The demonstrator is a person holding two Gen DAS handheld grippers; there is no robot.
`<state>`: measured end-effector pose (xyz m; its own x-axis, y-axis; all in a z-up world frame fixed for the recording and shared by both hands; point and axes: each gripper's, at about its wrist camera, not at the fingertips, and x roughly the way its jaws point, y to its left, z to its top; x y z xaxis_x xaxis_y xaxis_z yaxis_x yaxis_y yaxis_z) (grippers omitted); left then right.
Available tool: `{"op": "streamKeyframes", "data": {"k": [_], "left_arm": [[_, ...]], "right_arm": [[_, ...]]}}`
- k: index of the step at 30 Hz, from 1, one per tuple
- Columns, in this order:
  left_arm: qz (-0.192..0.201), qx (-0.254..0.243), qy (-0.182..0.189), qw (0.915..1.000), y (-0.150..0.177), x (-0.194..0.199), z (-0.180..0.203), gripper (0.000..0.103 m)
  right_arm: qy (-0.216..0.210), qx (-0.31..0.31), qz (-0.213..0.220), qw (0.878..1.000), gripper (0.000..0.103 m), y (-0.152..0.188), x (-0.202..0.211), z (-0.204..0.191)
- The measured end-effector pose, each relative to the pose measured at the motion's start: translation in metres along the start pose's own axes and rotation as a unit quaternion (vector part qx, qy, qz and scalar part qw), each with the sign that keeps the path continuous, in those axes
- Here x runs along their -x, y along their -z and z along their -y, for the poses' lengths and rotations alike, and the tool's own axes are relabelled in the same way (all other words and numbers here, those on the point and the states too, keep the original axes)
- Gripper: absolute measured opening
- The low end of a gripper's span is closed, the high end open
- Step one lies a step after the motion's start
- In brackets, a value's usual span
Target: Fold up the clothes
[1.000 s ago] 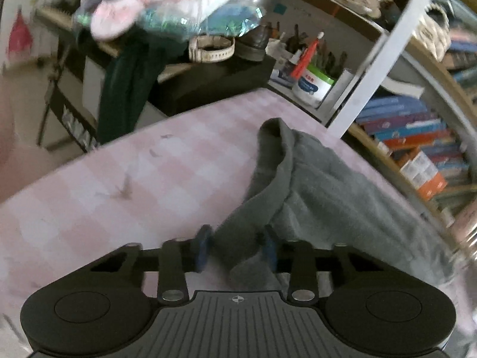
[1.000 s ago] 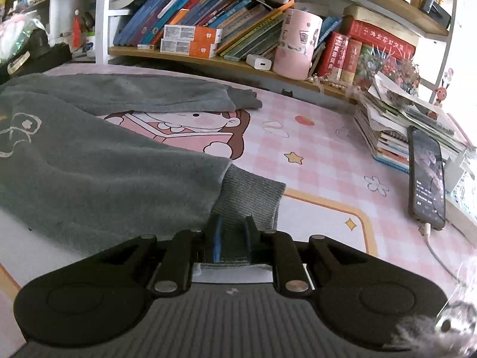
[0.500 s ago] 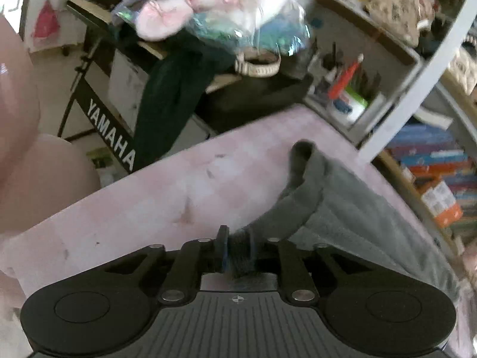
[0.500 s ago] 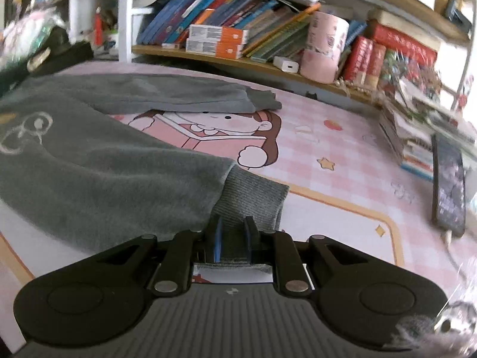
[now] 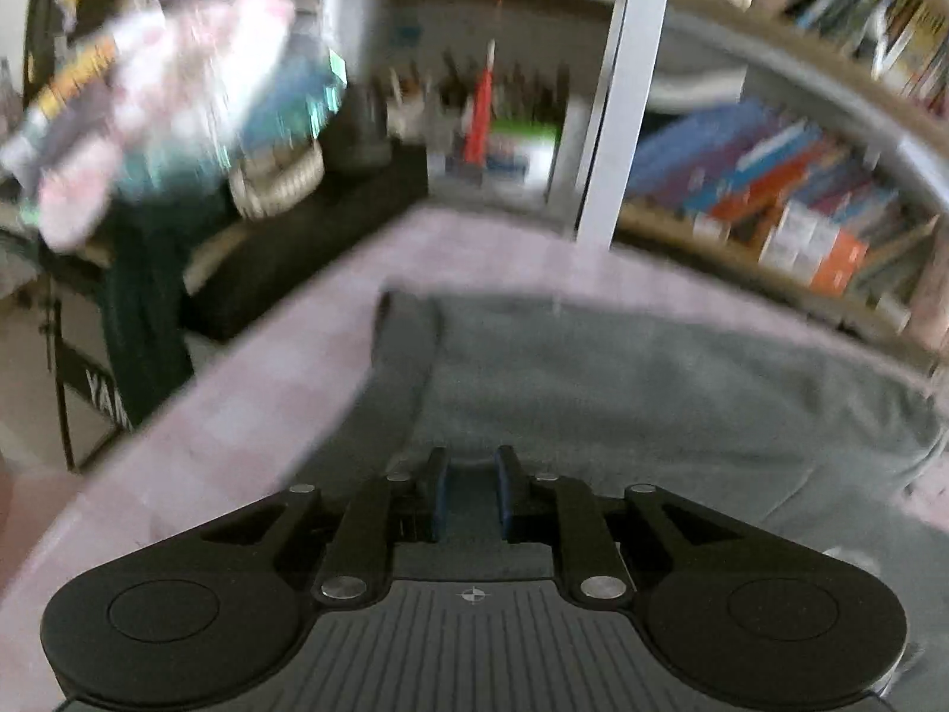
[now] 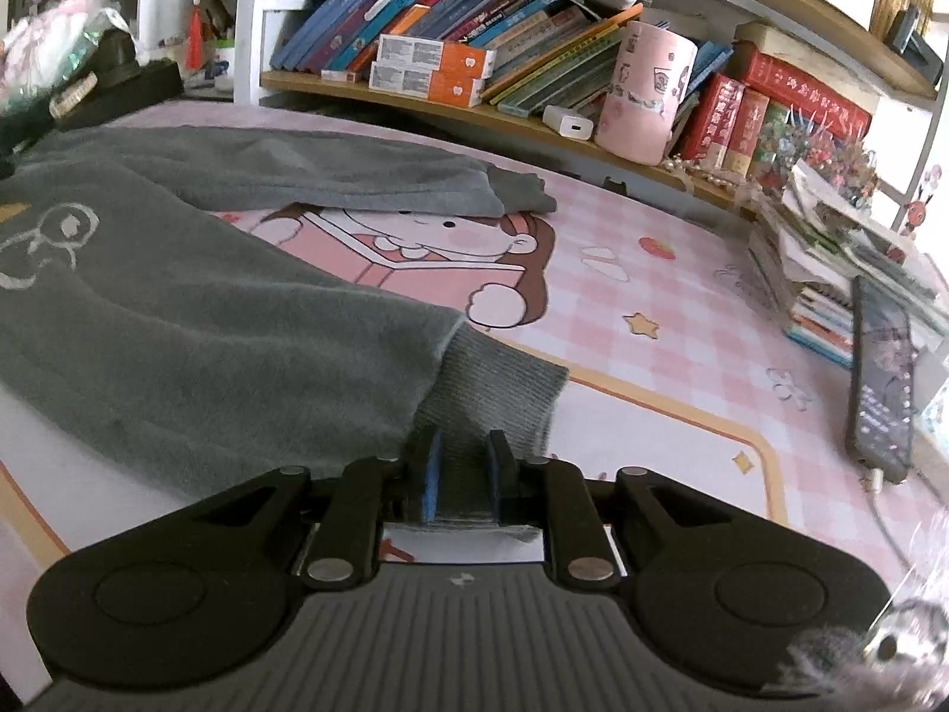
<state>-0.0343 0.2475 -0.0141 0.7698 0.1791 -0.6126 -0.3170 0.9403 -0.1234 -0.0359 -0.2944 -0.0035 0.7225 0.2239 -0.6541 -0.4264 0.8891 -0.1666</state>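
Grey trousers [image 6: 178, 332] are pinched by both: right hand-held gripper [image 6: 462, 469] at the cuff, left hand-held gripper [image 5: 471, 492] on cloth.

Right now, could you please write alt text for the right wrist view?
The right tool grips the ribbed cuff of grey trousers spread on a pink cartoon mat. Behind stands a bookshelf; a phone lies at right.
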Motion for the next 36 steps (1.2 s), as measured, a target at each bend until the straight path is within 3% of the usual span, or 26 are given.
{"op": "streamKeyframes", "data": {"k": [4, 10, 13, 16, 19, 22, 25, 36], "left_arm": [[-0.011, -0.028, -0.015, 0.9994, 0.007, -0.009, 0.011, 0.017], [-0.011, 0.004, 0.013, 0.9998, 0.004, -0.010, -0.003, 0.017], [-0.008, 0.018, 0.023, 0.9996, 0.001, -0.015, -0.006, 0.017], [-0.009, 0.027, 0.024, 0.9993, -0.001, -0.022, -0.006, 0.017], [-0.013, 0.037, 0.024, 0.9989, -0.005, -0.025, -0.006, 0.017], [-0.017, 0.029, 0.026, 0.9991, -0.006, -0.027, -0.006, 0.017], [-0.018, 0.031, 0.032, 0.9988, -0.008, -0.031, -0.006, 0.017], [-0.027, 0.001, 0.046, 0.9986, -0.038, -0.078, 0.028, 0.017]], "right_arm": [[0.003, -0.010, -0.006, 1.000, 0.022, 0.001, 0.000, 0.008], [0.010, -0.013, -0.011, 1.000, 0.026, -0.001, -0.001, 0.014], [0.017, -0.023, 0.012, 1.000, 0.025, -0.007, 0.006, 0.013], [-0.008, -0.024, 0.041, 0.999, 0.025, -0.016, 0.009, 0.003], [-0.012, 0.007, 0.025, 1.000, 0.024, -0.023, -0.005, -0.015], [0.012, 0.045, 0.004, 0.999, 0.024, -0.021, -0.024, -0.019], [0.016, 0.028, -0.011, 0.999, 0.024, -0.028, -0.031, -0.006], [0.036, 0.000, -0.006, 0.999, 0.025, -0.041, -0.058, 0.021]]}}
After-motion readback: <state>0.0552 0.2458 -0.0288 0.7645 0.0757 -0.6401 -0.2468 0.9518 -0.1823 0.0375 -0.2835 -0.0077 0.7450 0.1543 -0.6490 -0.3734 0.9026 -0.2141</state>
